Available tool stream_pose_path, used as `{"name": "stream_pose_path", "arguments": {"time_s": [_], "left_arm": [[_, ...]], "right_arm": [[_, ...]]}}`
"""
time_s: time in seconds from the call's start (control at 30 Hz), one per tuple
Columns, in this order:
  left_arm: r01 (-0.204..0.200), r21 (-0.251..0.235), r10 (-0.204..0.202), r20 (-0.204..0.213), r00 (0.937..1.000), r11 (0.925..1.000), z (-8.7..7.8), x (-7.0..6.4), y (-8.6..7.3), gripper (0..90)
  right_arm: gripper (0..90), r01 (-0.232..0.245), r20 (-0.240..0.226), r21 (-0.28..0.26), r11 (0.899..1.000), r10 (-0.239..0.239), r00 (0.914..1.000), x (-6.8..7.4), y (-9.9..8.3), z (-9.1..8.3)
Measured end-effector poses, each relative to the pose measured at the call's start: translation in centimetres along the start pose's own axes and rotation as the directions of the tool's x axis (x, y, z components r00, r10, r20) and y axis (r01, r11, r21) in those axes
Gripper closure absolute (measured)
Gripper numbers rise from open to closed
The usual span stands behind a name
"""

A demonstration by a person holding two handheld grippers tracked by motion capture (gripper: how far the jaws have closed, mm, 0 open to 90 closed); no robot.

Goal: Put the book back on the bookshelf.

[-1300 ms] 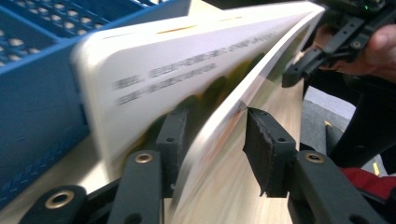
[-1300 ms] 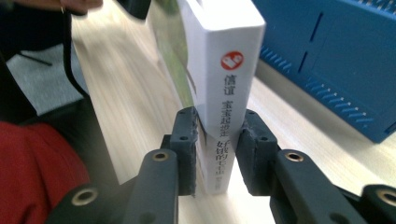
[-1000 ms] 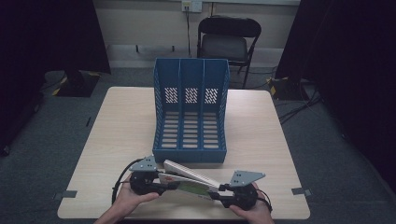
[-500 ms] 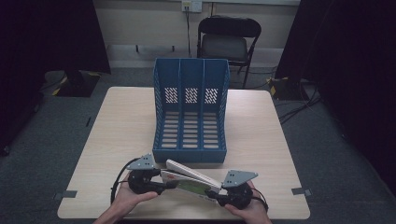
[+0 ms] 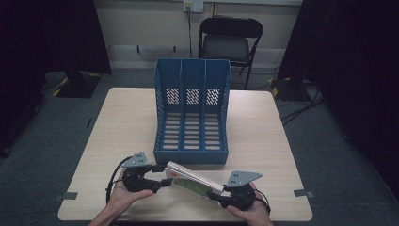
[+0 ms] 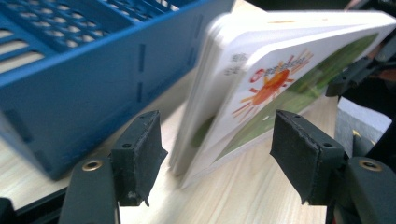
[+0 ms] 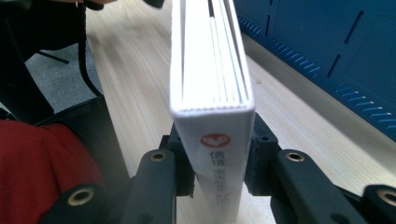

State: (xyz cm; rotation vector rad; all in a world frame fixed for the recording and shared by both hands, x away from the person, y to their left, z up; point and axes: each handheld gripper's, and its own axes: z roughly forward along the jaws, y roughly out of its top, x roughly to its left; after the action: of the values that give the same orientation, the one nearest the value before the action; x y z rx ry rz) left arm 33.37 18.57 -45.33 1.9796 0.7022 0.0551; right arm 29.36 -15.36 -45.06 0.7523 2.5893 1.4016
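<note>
White book (image 5: 194, 182) runs left-right; right hand-held gripper (image 5: 225, 195) clamps spine, left hand-held gripper (image 5: 165, 175) apart.

Left gripper (image 5: 165, 175) agape — right gripper (image 5: 217, 196) clamped, both low.

One book (image 5: 194, 183), one file rack (image 5: 192, 113), perhaps one chair (image 5: 229, 41).
</note>
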Motion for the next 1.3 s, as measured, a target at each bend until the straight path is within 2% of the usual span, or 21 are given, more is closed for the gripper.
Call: {"name": "stream_pose_path", "arguments": {"time_s": [0.1,0.13,0.23,0.3,0.37,0.5,0.7,0.83,0.93,1.1,1.3], "left_arm": [[-0.02,0.022,0.02,-0.002,0.9998,0.9996,0.8,-0.4,0.1,33.5],[-0.011,0.012,0.011,0.004,0.9999,0.9999,1.0,-0.4,0.2,33.5],[-0.012,0.021,0.012,-0.003,0.9999,0.9997,1.6,-0.3,0.3,32.3],[0.0,0.019,0.0,0.002,1.0,0.9998,1.9,-0.3,0.3,31.1],[-0.008,0.025,0.008,0.006,0.9999,0.9997,2.2,-0.3,0.4,30.8],[-0.009,0.032,0.009,0.0,1.0,0.9995,2.2,-0.4,0.4,30.6],[-0.009,0.034,0.008,0.01,0.9999,0.9994,2.1,-0.3,0.3,31.7],[-0.008,0.031,0.009,-0.01,0.9999,0.9995,2.2,-0.5,0.3,33.3],[-0.01,0.032,0.01,-0.011,0.9999,0.9995,2.2,-0.6,0.3,33.1],[-0.008,0.033,0.009,-0.016,0.9998,0.9994,2.2,-0.5,0.4,34.2],[-0.026,0.039,0.027,-0.03,0.9992,0.9989,2.2,-0.6,0.4,35.0]], "right_arm": [[69.1,-0.01,0.001,-0.006,1.0,0.011,0.9999,-0.1,0.0,0.2],[68.6,-0.012,-0.006,-0.011,1.0,0.012,0.9999,-0.1,-0.1,0.3],[67.8,-0.009,-0.015,-0.009,1.0,0.009,0.9999,0.0,0.0,0.4],[67.5,0.001,-0.01,-0.006,1.0,-0.001,0.9999,0.1,0.1,0.6],[63.1,0.005,0.008,-0.007,1.0,-0.005,1.0,0.3,0.3,0.9],[61.6,0.013,0.004,-0.018,1.0,-0.013,0.9999,0.5,0.5,1.8],[64.3,0.025,0.013,-0.063,0.998,-0.024,0.9996,0.7,0.7,2.7],[64.7,0.018,0.026,-0.098,0.995,-0.015,0.9995,0.5,0.7,2.9],[68.9,0.023,0.028,-0.107,0.994,-0.02,0.9994,0.6,0.7,3.0],[71.8,0.018,0.025,-0.1,0.995,-0.016,0.9996,0.5,0.8,3.1],[75.1,0.052,0.031,-0.079,0.996,-0.049,0.9983,0.7,0.9,3.1]]}}
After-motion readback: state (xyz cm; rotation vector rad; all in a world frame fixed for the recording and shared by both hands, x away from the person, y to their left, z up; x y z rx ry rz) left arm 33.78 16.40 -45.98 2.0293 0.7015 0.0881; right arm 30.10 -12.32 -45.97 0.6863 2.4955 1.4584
